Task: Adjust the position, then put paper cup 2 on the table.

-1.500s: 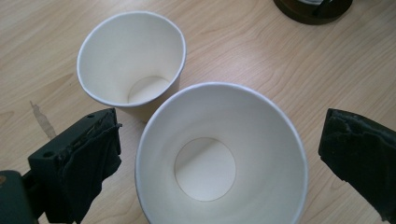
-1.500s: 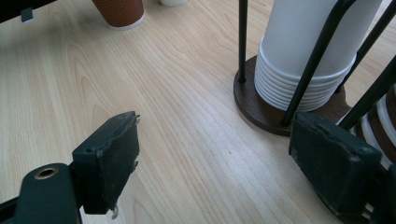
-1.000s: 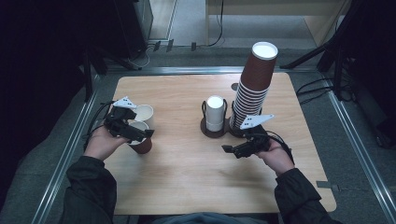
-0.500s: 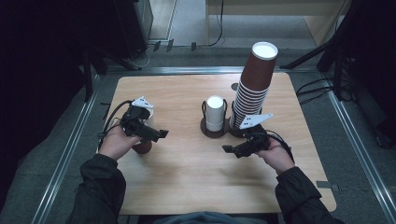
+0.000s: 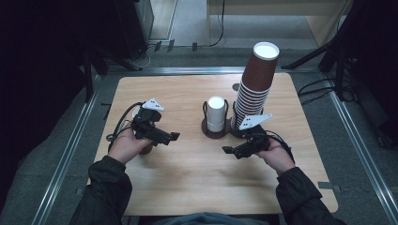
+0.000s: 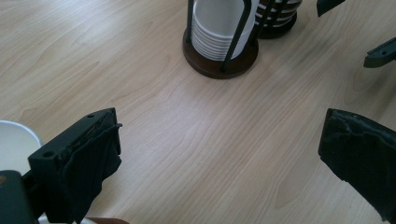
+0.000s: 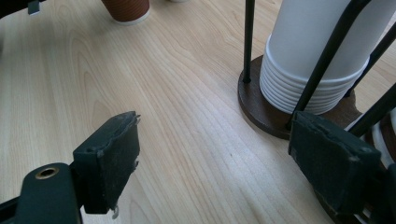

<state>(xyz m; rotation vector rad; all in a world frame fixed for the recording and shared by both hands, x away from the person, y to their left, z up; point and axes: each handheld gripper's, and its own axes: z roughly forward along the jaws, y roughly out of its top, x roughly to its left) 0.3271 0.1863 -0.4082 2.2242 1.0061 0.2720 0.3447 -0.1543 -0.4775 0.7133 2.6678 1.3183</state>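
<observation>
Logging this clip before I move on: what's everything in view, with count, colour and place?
Table: one, light wood, centre of the high view.
White cups: one stack, white, in the holder mid-table.
Holder: one, dark round base with black rods, mid-table.
Brown cups: one tall stack, brown with white rims, right of the holder.
Loose brown cup: one, brown, on the table by the left gripper.
White cup: one, white, beside the left gripper.
Left gripper: one, black, jaws open, table's left.
Right gripper: one, black, jaws open, below the brown cups.
</observation>
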